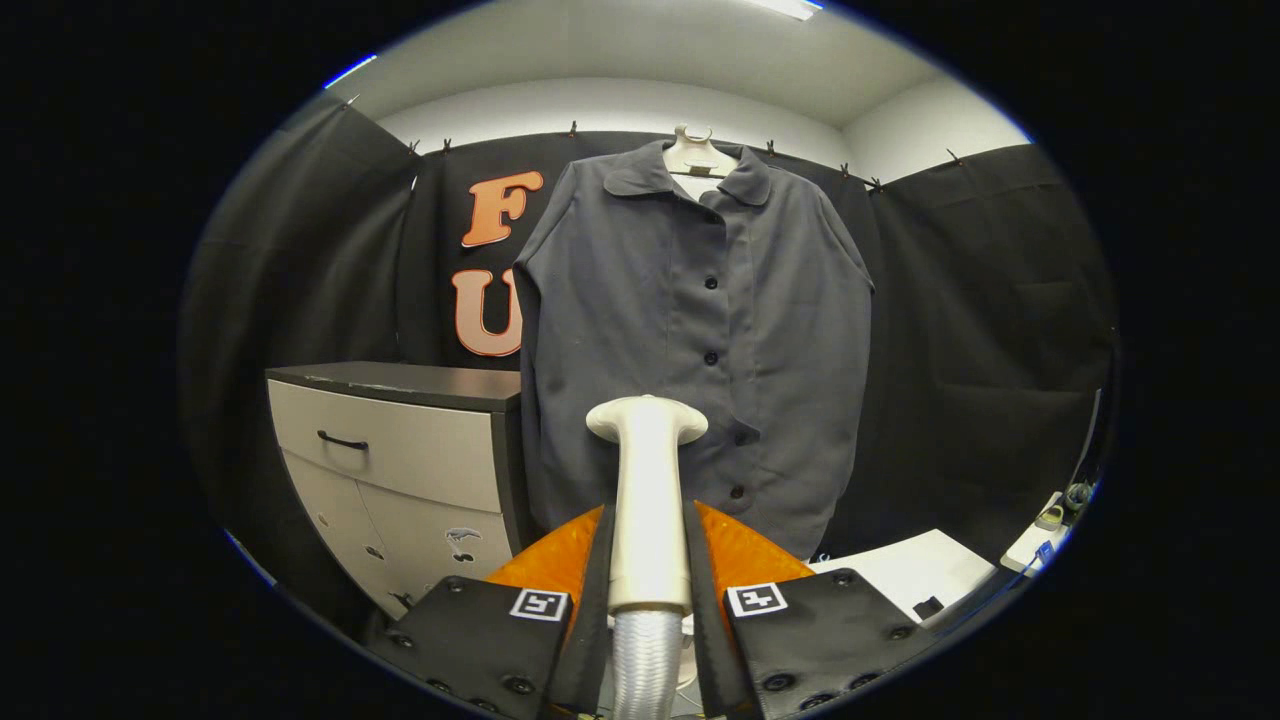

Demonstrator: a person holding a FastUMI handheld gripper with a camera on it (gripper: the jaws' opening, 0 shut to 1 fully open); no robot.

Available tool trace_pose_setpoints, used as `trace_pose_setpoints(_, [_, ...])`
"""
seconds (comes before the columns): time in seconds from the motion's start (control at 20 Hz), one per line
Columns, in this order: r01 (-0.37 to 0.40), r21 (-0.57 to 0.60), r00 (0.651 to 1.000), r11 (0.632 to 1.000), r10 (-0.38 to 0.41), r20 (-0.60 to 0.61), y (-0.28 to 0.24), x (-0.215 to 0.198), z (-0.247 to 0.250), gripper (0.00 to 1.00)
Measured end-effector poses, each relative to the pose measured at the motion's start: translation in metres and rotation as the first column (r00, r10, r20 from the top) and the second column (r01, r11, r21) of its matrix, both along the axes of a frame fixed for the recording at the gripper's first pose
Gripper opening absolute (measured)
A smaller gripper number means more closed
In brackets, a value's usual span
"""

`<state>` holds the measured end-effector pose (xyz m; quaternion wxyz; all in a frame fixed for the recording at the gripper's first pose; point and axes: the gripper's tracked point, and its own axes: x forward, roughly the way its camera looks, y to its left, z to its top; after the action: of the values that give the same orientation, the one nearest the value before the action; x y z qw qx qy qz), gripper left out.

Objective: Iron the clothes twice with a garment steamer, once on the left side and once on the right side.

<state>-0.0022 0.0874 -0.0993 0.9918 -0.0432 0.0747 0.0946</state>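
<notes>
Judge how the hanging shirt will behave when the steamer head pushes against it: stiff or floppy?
Likely floppy: the shirt hangs from a hanger in soft folds, so it should give and swing back. It probably weighs little, since its sleeves drape limply. The steamer, gripped between the tool fingers, looks rigid and should push through rather than bend.

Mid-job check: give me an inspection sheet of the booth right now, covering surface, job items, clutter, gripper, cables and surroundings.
Surface: white table low beyond the fingers, below the shirt's hem.
Job's things: grey shirt hangs buttoned on a hanger; steamer head stands upright between the fingers, in front of the shirt's lower front; contact with the cloth cannot be told.
Clutter: small items at the table's far end, too small to identify.
Gripper: gripper shut on steamer head.
Cables: ribbed hose runs down from the steamer head.
Surroundings: drawer cabinet beside the shirt; black cloth walls.
</notes>
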Motion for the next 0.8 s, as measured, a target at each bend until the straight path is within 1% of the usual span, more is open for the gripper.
trace_pose_setpoints(0.15, [0.0,-0.004,1.0,1.0,0.0,-0.004,0.0,-0.001,0.002,0.44])
trace_pose_setpoints(0.35, [-0.005,-0.012,1.0,1.0,0.005,0.028,0.001,-0.008,0.016,0.44])
trace_pose_setpoints(0.4, [-0.007,-0.012,0.999,1.0,0.008,0.04,0.001,-0.011,0.022,0.44])
trace_pose_setpoints(0.45, [0.0,-0.022,0.995,1.0,0.002,0.105,-0.002,-0.017,0.044,0.44])
trace_pose_setpoints(0.5, [0.058,-0.042,0.97,0.997,-0.047,0.239,-0.014,-0.018,0.086,0.26])
trace_pose_setpoints(0.55, [0.094,-0.054,0.927,0.994,-0.067,0.369,-0.022,-0.021,0.13,0.09])
trace_pose_setpoints(0.6, [0.084,-0.083,0.912,0.993,-0.043,0.408,-0.015,-0.023,0.151,0.11])
trace_pose_setpoints(0.65, [0.062,-0.106,0.927,0.992,-0.018,0.374,-0.011,-0.018,0.148,0.11])
trace_pose_setpoints(0.7, [0.01,-0.104,0.952,0.994,0.023,0.305,-0.004,-0.006,0.134,0.11])
trace_pose_setpoints(0.75, [0.017,-0.124,0.97,0.992,0.014,0.243,-0.009,0.0,0.131,0.1])
trace_pose_setpoints(0.8, [0.037,-0.183,0.974,0.982,0.006,0.228,-0.022,0.006,0.138,0.09])
